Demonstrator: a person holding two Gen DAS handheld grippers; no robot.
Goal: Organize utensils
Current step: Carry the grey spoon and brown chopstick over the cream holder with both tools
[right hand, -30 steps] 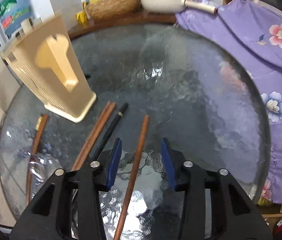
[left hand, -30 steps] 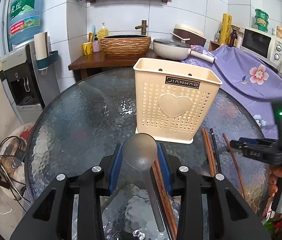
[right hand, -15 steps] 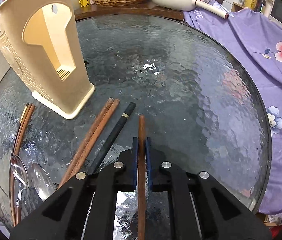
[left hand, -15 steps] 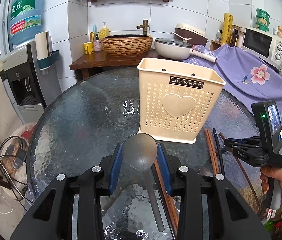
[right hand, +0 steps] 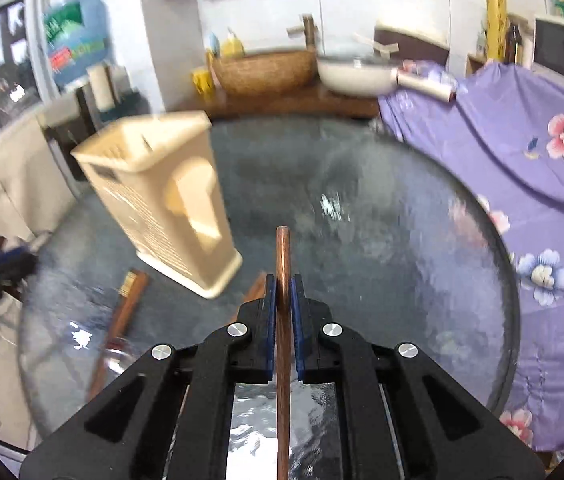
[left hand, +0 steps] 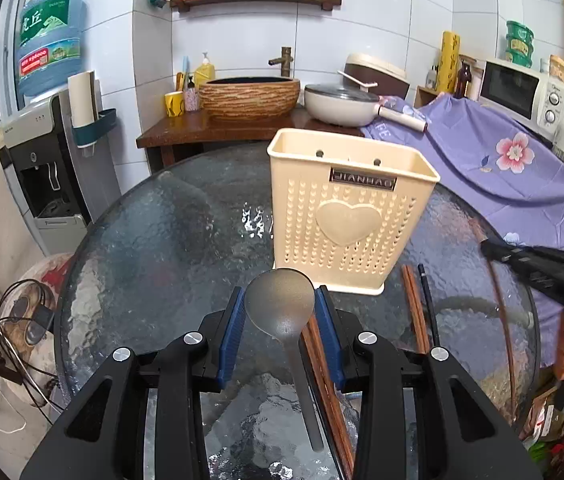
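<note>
A: Utensils are what you're sorting, and most lie on the round glass bench [left hand: 170, 240]. Ahead of your left fingers stands the cream holder [left hand: 346, 216], upright, open at the top, nothing showing inside from here.

B: So where do my hands sit?

A: Your left gripper [left hand: 280, 316] has its fingers spread, with the bowl of the grey spoon [left hand: 280, 306] lying between the pads; its handle runs back toward you beneath the gripper. I can't tell whether the pads touch it; you look lined up to close on the bowl.

B: And the right?

A: Your right gripper [right hand: 281, 300] has its fingers pressed onto a brown chopstick [right hand: 283, 248], pinching it along its length so the tip pokes out ahead of the fingers. That view is blurred, so you are probably in motion; the stick looks clear of the glass, though I can't be sure. The holder [right hand: 162, 200] stands ahead and left of those fingers.

B: What's left?

A: Just right of your left fingers lies a brown chopstick pair [left hand: 412, 308] with a black chopstick [left hand: 428, 304] beside it, both near the holder's base. Another brown pair [left hand: 322, 364] passes under your left fingers, beside the spoon handle. Holding the stick lengthwise should let you tip it into the opening.
</note>
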